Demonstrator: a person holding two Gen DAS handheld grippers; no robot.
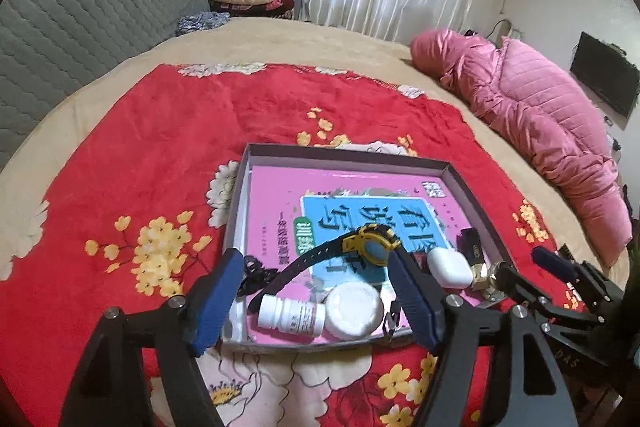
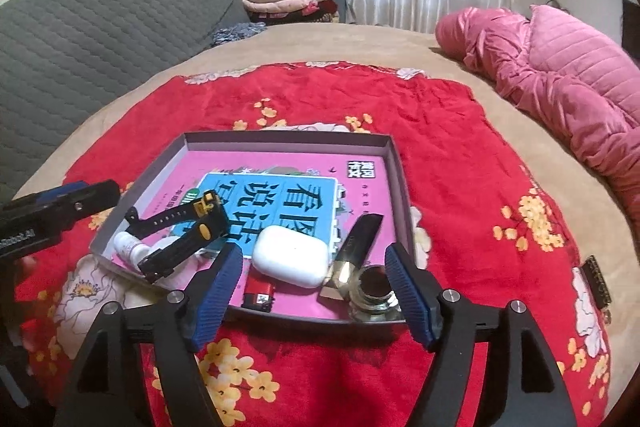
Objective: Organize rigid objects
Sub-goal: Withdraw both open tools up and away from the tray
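Left gripper (image 1: 316, 291): hovering over the tray's near left corner, blue pads spread wide, nothing between them being squeezed.
Right gripper (image 2: 314, 291): hovering over the near right edge, jaws likewise standing apart and empty.
Tray (image 2: 394, 163): sitting on a red floral blanket (image 2: 460, 131) across the bed, holding everything sorted so far.
Nearest the left gripper: one white pill bottle (image 1: 290, 315) lying on its side, long axis running left to right across the jaws, beside one round white lid or jar (image 1: 354, 309).
Watch (image 1: 370, 247): one, black strap with yellow bezel, arching just beyond the bottle, strap trailing toward the left.
Nearest the right gripper: one small red-and-black item (image 2: 260, 295), possibly a lighter, too blurred to be sure, and one glass jar (image 2: 374, 293) lying directly below the right pad.
Earbud case (image 2: 292, 261): one, white, resting just beyond the red item, between the jaws' line of sight.
Black flat piece (image 2: 360, 239): one, gold-tipped, long axis pointing away and leaning toward the jar.
Book (image 2: 280, 187): one, pink with a blue panel, lying flat underneath it all.
Still outside: one dark studded strip (image 2: 598, 279) waiting on the blanket right of the tray, nearer the right hand, long axis running near to far.
Far side: one pink quilted coat (image 2: 560, 67) bunching at the bed's edge.
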